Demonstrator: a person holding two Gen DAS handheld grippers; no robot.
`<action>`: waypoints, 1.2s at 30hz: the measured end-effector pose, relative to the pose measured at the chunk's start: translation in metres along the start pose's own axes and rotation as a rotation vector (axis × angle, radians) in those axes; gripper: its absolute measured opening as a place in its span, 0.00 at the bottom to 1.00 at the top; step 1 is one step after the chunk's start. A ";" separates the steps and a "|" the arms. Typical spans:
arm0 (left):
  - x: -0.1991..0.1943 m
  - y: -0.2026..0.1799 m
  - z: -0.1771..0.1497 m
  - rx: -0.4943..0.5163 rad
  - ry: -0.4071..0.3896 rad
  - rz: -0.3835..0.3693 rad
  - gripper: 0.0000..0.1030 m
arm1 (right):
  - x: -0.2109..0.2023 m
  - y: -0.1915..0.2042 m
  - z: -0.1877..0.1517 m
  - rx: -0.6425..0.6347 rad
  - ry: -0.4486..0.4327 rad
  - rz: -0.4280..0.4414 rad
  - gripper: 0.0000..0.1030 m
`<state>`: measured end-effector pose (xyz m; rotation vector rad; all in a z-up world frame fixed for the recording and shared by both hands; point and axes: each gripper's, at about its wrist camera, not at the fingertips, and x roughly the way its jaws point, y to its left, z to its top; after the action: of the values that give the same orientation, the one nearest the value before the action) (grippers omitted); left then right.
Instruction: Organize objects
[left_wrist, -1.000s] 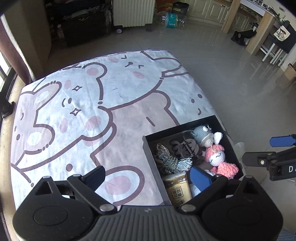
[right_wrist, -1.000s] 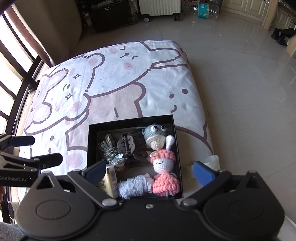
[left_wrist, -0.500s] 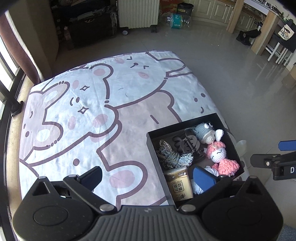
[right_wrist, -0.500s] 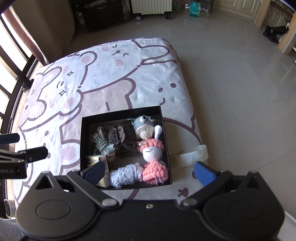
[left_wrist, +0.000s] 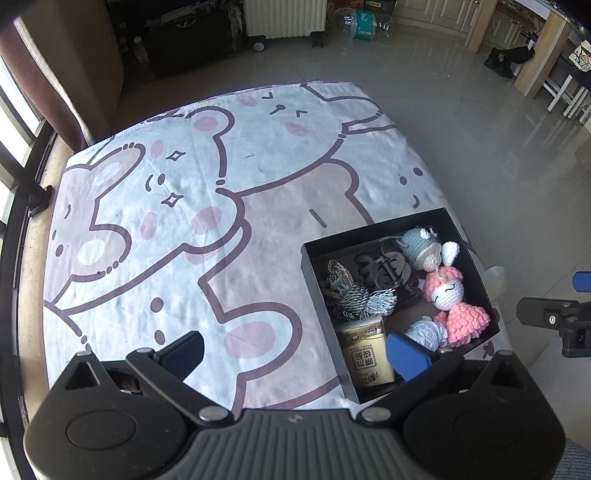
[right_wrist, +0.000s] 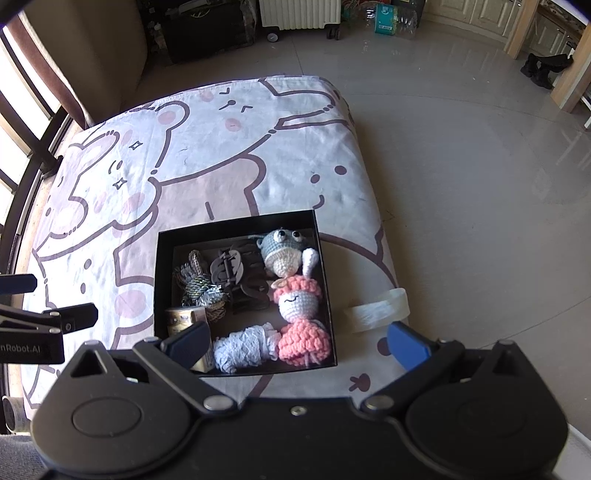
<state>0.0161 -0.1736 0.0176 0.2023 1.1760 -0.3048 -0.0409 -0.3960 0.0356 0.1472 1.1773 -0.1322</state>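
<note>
Grey tiled floor all round, white radiator and dark cabinets at the far wall. Bench under a cartoon-bear cloth, pink and white with brown outlines. Near its right front corner, a black open box, square, resting flat on the cloth.

Inside the box: grey crochet toy with bulging eyes at the far right; pink crochet doll just in front of it, lying along the right wall, white face up. Dark hair claw mid-box at the back. Bundle of twisted cord along the left side. Gold carton with printed characters at the near left corner. White yarn bundle along the near wall, touching the doll's pink skirt.

Strip of clear tape on the cloth just right of the box, outside it.

Left gripper above the cloth, left of the box; fingers spread to their widest after opening further, nothing between them, blue pad over the box's near corner in its own view. Right gripper above the box's near edge, fingers spread wide, pinching nothing; left pad over the carton, right pad over the cloth beside the tape.
</note>
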 end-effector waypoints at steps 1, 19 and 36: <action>0.000 0.000 0.000 -0.001 0.001 0.001 1.00 | 0.000 0.000 0.000 0.000 0.000 -0.001 1.00; 0.000 0.003 0.000 -0.017 -0.002 0.002 1.00 | 0.002 -0.001 -0.002 0.000 0.006 -0.010 1.00; -0.001 0.004 0.000 -0.019 -0.005 -0.003 1.00 | 0.003 0.000 -0.002 -0.002 0.008 -0.012 1.00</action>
<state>0.0177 -0.1695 0.0183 0.1832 1.1740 -0.2970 -0.0416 -0.3952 0.0325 0.1397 1.1868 -0.1410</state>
